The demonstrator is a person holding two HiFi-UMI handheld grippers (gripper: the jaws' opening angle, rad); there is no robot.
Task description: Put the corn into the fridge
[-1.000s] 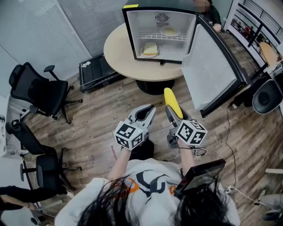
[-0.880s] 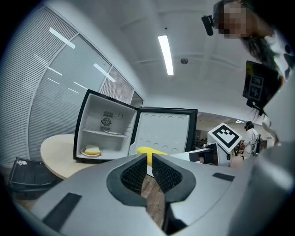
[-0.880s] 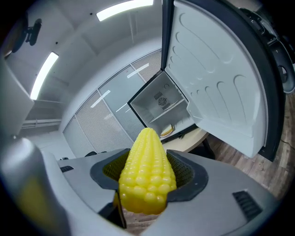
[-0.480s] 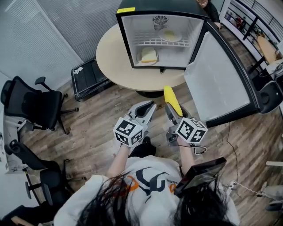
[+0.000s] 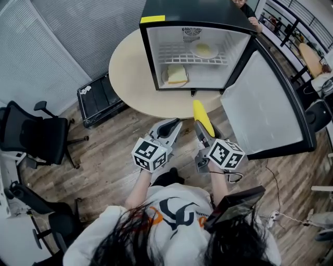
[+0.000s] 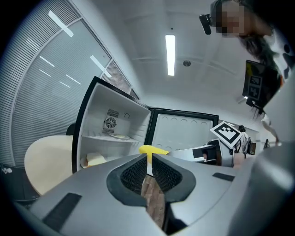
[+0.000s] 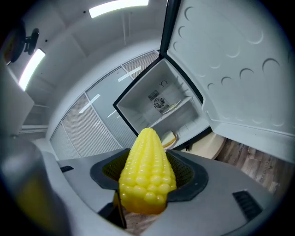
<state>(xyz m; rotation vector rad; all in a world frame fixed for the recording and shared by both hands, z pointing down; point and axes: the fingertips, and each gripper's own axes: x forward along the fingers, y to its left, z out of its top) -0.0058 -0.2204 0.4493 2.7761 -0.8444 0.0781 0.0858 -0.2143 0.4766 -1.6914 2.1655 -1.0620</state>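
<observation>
Two grippers are held side by side above the wooden floor [image 5: 104,150], near the round table [image 5: 129,67] that bears the open fridge [image 5: 192,10]. The right gripper [image 5: 200,130] clenches the corn [image 7: 146,170] near its blunt base, pads [image 7: 186,171] pressing it from both sides; the tapered end sticks out past the fingertips toward the fridge's open front. The left gripper [image 5: 175,124] is empty, its jaws drawn together with only a sliver between them. The fridge door [image 5: 270,109] stands wide to the right.

The corn [image 5: 203,118] has neared the fridge [image 5: 197,11].
</observation>
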